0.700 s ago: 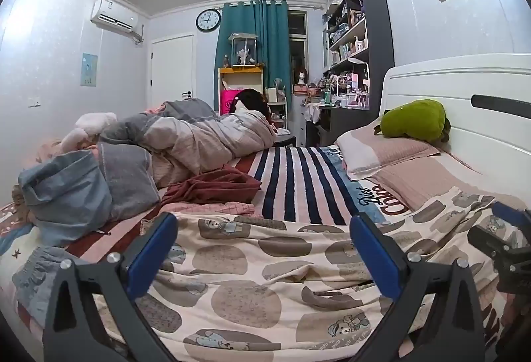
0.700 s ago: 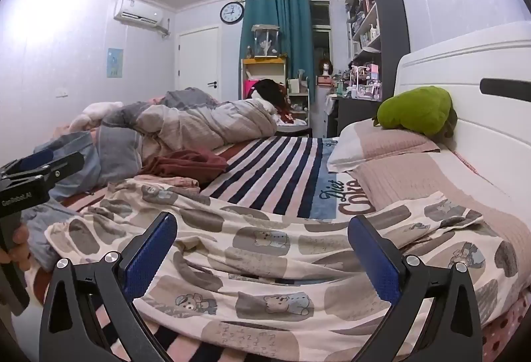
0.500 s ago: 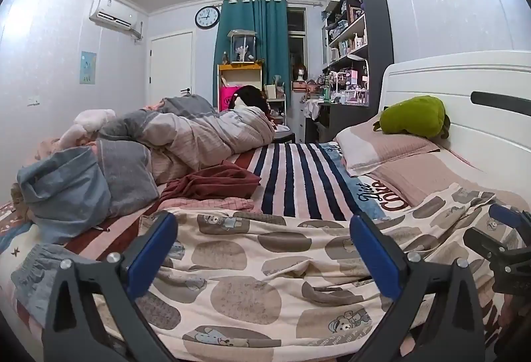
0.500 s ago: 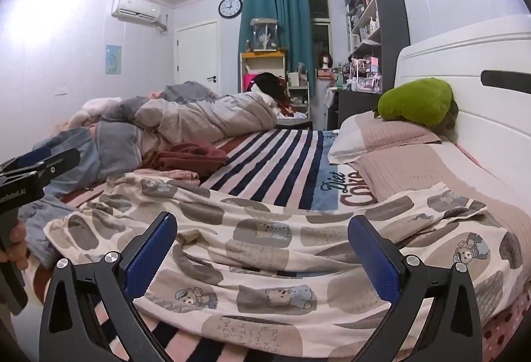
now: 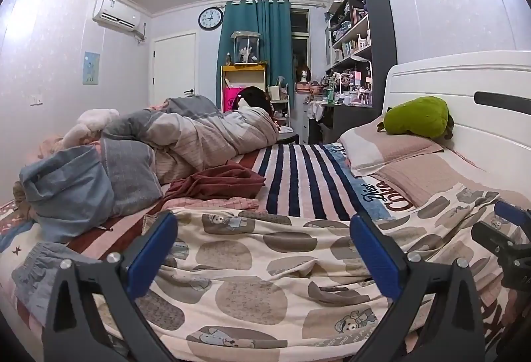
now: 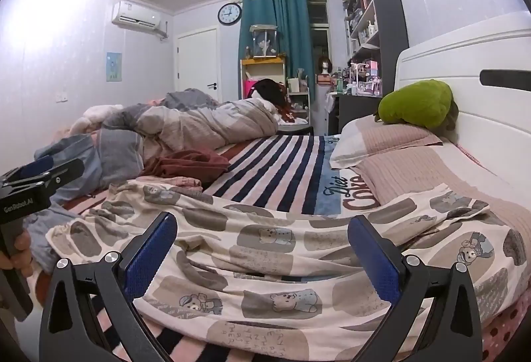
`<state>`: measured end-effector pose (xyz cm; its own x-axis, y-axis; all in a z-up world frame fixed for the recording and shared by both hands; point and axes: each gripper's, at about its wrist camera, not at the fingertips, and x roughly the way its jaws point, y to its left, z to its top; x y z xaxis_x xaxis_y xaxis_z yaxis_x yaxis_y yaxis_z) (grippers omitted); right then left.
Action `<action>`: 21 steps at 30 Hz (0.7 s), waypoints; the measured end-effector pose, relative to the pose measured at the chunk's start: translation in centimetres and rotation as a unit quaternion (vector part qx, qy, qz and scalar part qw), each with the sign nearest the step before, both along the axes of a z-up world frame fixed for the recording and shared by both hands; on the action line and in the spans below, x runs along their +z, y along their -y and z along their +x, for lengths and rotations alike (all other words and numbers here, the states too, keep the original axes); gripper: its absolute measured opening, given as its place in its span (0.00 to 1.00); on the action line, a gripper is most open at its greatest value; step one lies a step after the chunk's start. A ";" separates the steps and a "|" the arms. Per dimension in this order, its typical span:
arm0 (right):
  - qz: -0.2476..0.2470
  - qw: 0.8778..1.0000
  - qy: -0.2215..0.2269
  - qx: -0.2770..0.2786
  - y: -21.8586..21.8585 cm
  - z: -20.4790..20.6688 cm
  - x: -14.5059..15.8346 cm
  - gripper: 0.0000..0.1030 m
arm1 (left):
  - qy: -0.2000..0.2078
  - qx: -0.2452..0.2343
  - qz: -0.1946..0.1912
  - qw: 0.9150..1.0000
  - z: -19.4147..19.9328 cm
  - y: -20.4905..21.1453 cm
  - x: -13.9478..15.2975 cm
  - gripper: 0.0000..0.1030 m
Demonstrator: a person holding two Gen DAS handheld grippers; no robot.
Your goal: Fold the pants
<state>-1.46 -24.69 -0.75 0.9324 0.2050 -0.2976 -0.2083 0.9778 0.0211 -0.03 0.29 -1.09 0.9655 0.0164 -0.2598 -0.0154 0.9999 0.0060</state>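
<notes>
Left wrist view: the pants [image 5: 252,265], cream with grey blobs and bear prints, lie across the lower half of the frame, long axis running left to right, straight ahead of and below the left gripper [image 5: 264,249]. Its fingers are spread wide and hold nothing. At the right edge the right gripper [image 5: 507,245] sits over the pants' right end. The pants rest on a striped bed [image 5: 298,176]; a maroon cloth [image 5: 215,182] lies beyond them at centre left.

Right wrist view: the pants [image 6: 265,249] again span the lower frame crosswise, one end reaching right toward the pillow [image 6: 388,142]. The right gripper [image 6: 262,245] is also spread and empty above the near edge. Each gripper seems nearest its own end, so a two-ended pinch looks likely. A headboard [image 6: 464,63] fills the right.
</notes>
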 end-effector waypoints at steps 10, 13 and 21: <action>0.000 1.000 0.000 0.001 0.1 0.0 0.0 1.00 | 0.002 -0.001 -0.006 1.000 -0.1 -0.2 0.1 0.99; 0.005 1.000 -0.001 0.002 0.1 0.1 -0.1 1.00 | 0.002 -0.001 -0.007 1.000 -0.1 -0.2 0.1 0.99; 0.005 1.000 -0.002 0.003 0.3 0.1 -0.2 1.00 | 0.003 -0.001 -0.008 1.000 -0.1 -0.3 0.1 0.99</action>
<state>-1.33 -25.02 -0.92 0.9302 0.2129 -0.2991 -0.2131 0.9765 0.0324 -0.15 0.60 -0.96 0.9672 0.0096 -0.2539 -0.0124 0.9999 -0.0094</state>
